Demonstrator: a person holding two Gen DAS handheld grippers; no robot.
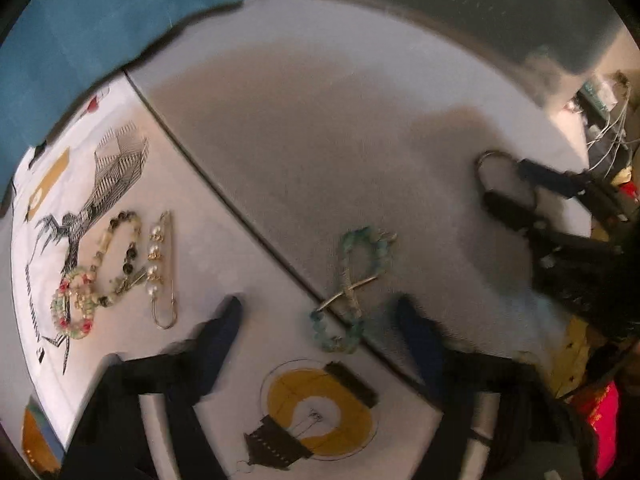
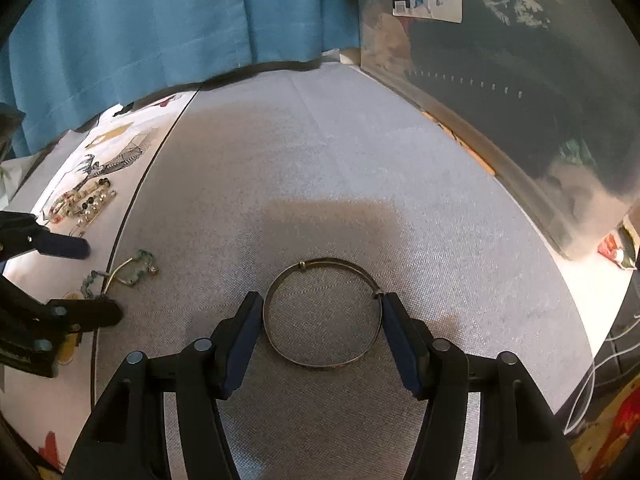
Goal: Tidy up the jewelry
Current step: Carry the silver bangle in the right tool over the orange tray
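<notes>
A thin metal bangle (image 2: pixel 280 346) lies flat on the grey mat (image 2: pixel 360 160), and my right gripper (image 2: pixel 322 314) is shut on it with a pad against each side. The left wrist view shows that gripper (image 1: pixel 518 190) at the far right with the bangle (image 1: pixel 486 158). A turquoise bead bracelet (image 1: pixel 356 248) tangled with a silver pin lies across the seam between the mat and the printed cloth (image 1: pixel 248 264). My left gripper (image 1: pixel 320 320) is open and straddles its near end, pads clear of the beads. The right wrist view has the left gripper (image 2: pixel 90 280) at the left edge beside the turquoise bracelet (image 2: pixel 138 270).
Beaded bracelets (image 1: pixel 96 276) and a pearl safety-pin brooch (image 1: pixel 160 268) lie on the printed cloth to the left. A blue curtain (image 2: pixel 160 20) hangs behind the table. A clear plastic bin (image 2: pixel 520 100) borders the mat at the right, with cables (image 1: pixel 612 132) beyond it.
</notes>
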